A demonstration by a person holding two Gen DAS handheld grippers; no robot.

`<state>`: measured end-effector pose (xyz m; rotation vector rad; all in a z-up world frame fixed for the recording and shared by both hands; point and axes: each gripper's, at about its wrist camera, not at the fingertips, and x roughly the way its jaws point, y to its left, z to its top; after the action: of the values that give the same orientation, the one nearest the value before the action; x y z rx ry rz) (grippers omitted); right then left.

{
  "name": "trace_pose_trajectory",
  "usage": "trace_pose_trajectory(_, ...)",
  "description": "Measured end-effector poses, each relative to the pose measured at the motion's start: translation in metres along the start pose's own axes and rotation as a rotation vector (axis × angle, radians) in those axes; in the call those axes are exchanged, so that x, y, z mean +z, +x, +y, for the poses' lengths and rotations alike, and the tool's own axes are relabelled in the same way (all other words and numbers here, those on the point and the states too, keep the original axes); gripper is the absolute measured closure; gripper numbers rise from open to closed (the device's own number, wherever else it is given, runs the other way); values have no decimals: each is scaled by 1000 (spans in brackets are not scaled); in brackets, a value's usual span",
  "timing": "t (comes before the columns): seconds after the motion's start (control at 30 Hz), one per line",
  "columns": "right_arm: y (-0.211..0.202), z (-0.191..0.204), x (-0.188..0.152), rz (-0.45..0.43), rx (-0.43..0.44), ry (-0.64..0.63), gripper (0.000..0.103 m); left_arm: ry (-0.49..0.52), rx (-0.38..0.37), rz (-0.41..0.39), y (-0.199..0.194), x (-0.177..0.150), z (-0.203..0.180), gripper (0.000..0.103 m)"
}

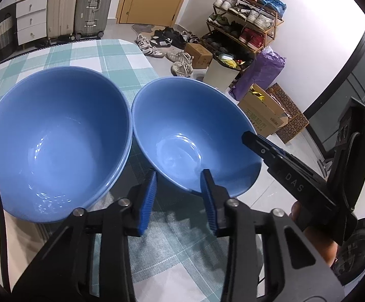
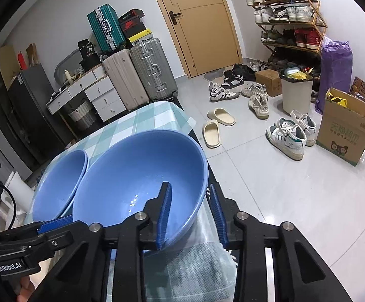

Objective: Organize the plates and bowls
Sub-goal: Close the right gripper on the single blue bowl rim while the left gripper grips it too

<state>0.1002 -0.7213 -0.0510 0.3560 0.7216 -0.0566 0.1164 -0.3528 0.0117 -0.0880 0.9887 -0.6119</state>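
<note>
Two blue bowl groups stand on a table with a green-checked cloth. In the left wrist view a stack of two nested blue bowls is on the left and a single blue bowl on the right. My left gripper is open, its jaws straddling the single bowl's near rim. My right gripper is open, one jaw inside and one outside that bowl's right rim. The stack lies behind it. The right gripper also shows in the left wrist view.
The table's right edge drops to a tiled floor with scattered shoes and slippers. Beyond are a cardboard box, a bin, a shoe rack, suitcases, drawers and a door.
</note>
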Motion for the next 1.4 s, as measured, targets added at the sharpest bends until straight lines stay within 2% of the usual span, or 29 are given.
trace_pose_trajectory(0.23, 2, -1, -1, -2, -12, -7, 82, 16, 20, -7, 2, 0, 1, 73)
trace_pose_trajectory(0.8, -3, -4, 1, -21, -12, -19, 82, 62, 45, -27, -5, 0, -4, 73)
trace_pose_trajectory(1.4, -31, 10, 2, -92, 1, -36, 82, 101, 40, -88, -43, -1, -13, 73)
